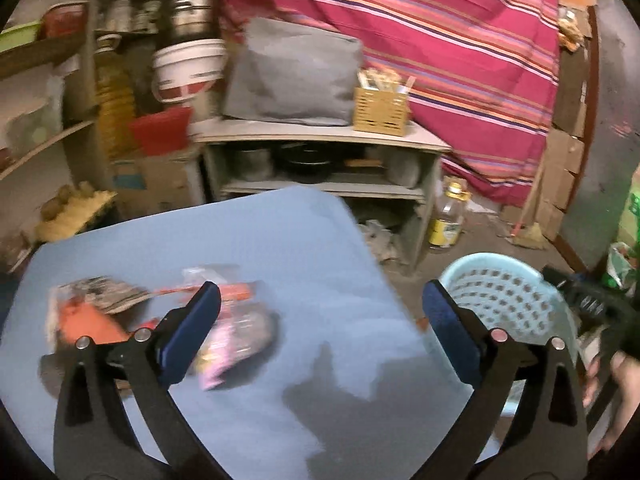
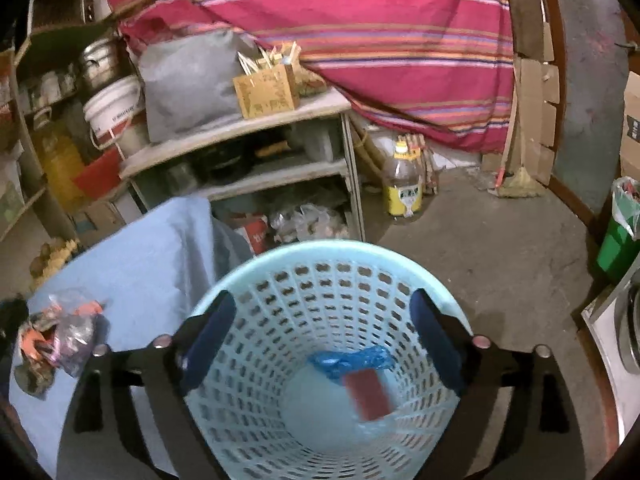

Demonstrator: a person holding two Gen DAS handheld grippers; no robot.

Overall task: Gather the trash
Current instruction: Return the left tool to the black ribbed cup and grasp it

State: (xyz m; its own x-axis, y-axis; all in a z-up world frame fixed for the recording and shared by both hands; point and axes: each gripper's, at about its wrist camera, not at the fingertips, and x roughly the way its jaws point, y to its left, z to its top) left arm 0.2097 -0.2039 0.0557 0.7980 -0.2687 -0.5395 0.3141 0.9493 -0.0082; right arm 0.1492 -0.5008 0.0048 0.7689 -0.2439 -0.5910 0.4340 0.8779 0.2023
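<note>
Motion blur smears the wrappers (image 1: pixel 160 320) beyond reading.

The surface (image 1: pixel 248 248) is covered in a matt, pale blue cloth that hangs in soft folds at its edge. On it lies a heap of wrappers (image 1: pixel 168 320), thin crinkled plastic film, partly clear and glossy. The basket (image 2: pixel 328 280) is smooth light-blue plastic, its wall pierced with rows of holes; inside lie a crumpled blue plastic bag (image 2: pixel 352 360) and a flat red packet (image 2: pixel 368 394). Each claw (image 1: pixel 320 320) has matt black plastic arms, dark blue pads (image 1: pixel 192 332) and small shiny metal rivets. Behind, a striped woven cloth (image 1: pixel 440 40) drapes over a rough, dusty shelf (image 1: pixel 320 136). The floor (image 2: pixel 500 240) looks like rough bare concrete. A glossy clear plastic bottle (image 2: pixel 402 184) stands on it.
</note>
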